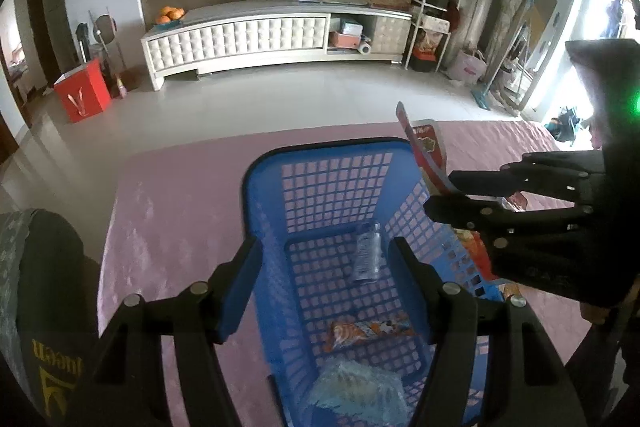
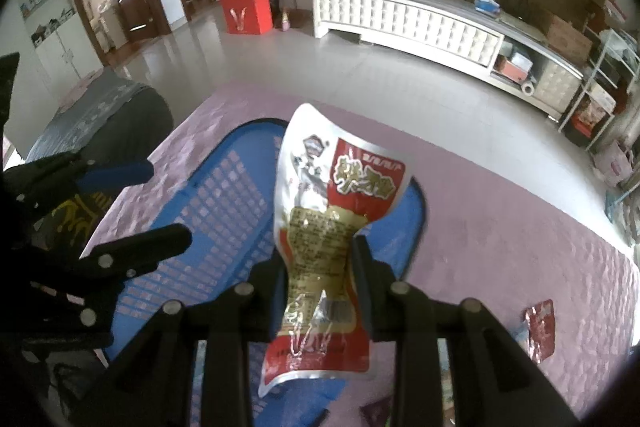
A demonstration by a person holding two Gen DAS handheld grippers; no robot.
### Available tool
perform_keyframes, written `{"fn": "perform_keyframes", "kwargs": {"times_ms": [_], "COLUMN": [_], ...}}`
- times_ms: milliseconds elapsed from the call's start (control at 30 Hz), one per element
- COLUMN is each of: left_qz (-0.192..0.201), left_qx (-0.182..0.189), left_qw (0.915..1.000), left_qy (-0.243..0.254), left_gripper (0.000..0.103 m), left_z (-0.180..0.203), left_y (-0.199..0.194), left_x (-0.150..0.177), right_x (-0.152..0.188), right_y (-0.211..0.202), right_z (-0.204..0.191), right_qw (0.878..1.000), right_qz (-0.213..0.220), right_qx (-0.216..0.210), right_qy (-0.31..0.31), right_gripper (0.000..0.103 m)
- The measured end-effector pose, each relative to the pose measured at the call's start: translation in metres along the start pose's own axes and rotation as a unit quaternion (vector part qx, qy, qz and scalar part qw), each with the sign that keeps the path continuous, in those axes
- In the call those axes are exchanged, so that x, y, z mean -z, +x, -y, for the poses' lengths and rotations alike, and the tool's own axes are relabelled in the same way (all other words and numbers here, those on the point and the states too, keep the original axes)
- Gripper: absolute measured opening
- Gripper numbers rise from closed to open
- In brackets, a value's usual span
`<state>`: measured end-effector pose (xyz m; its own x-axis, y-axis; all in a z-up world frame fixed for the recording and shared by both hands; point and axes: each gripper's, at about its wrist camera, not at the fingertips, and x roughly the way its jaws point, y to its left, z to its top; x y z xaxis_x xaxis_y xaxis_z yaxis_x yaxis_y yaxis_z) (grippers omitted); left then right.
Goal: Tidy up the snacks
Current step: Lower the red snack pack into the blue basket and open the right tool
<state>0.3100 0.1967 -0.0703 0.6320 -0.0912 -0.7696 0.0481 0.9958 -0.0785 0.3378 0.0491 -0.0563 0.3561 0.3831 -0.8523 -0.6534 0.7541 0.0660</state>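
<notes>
We see a glossy foil snack packet (image 2: 320, 239), a blue plastic lattice basket (image 1: 256, 187) and a pink, crushed-velvet-looking tablecloth (image 1: 176, 195).

Blue plastic lattice basket (image 1: 332, 187) sits on pink cloth, holding a small clear packet (image 1: 367, 258) near its middle, an orange-white snack bar (image 1: 370, 333) lying flat, and a pale blue crinkly bag (image 1: 356, 389) at the near end. Red-silver-gold foil snack pouch (image 2: 320, 251) stands upright above the basket's rim, crumpled at mid-height. Another red foil packet (image 2: 541, 329) lies flat on the cloth, apart from the basket.
</notes>
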Motion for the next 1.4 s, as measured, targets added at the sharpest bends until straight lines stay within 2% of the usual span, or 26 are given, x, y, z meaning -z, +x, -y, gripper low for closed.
{"fn": "perform_keyframes", "kwargs": {"times_ms": [367,533,633,733,833,900,1000,1233,1400], "left_qz": [-0.007,-0.012,-0.01,-0.01,-0.013,-0.015,-0.016,-0.006,0.012], "left_qx": [-0.029,-0.021,-0.015,-0.02,-0.021,-0.021,-0.025,-0.02,-0.016], "left_qw": [0.9993,0.9988,0.9988,0.9988,0.9987,0.9985,0.9983,0.9983,0.9986], "left_qy": [-0.021,-0.041,-0.046,-0.044,-0.046,-0.048,-0.05,-0.055,-0.049], "left_gripper": [0.063,0.063,0.063,0.063,0.063,0.063,0.063,0.063,0.063], "left_z": [-0.033,-0.043,-0.045,-0.047,-0.044,-0.043,-0.041,-0.039,-0.025], "left_y": [-0.007,-0.003,-0.002,0.003,0.006,0.007,0.006,-0.009,-0.033], "left_x": [0.025,0.028,0.029,0.029,0.032,0.034,0.034,0.034,0.033], "right_x": [-0.009,-0.006,-0.005,-0.007,-0.007,-0.007,-0.005,-0.002,0.004], "right_y": [0.046,0.051,0.052,0.051,0.051,0.051,0.044,0.014,-0.021], "right_z": [-0.032,-0.036,-0.033,-0.034,-0.036,-0.035,-0.035,-0.03,-0.027], "right_qw": [0.998,0.997,0.997,0.997,0.996,0.995,0.995,0.995,0.995], "right_qz": [-0.05,-0.046,-0.04,-0.028,-0.016,-0.016,-0.002,0.026,0.042], "right_qx": [-0.016,0.004,-0.002,0.006,0.017,0.023,0.023,0.031,0.038], "right_qy": [-0.035,-0.062,-0.064,-0.071,-0.085,-0.091,-0.097,-0.092,-0.081], "right_gripper": [0.035,0.036,0.036,0.044,0.058,0.074,0.087,0.09,0.09]}}
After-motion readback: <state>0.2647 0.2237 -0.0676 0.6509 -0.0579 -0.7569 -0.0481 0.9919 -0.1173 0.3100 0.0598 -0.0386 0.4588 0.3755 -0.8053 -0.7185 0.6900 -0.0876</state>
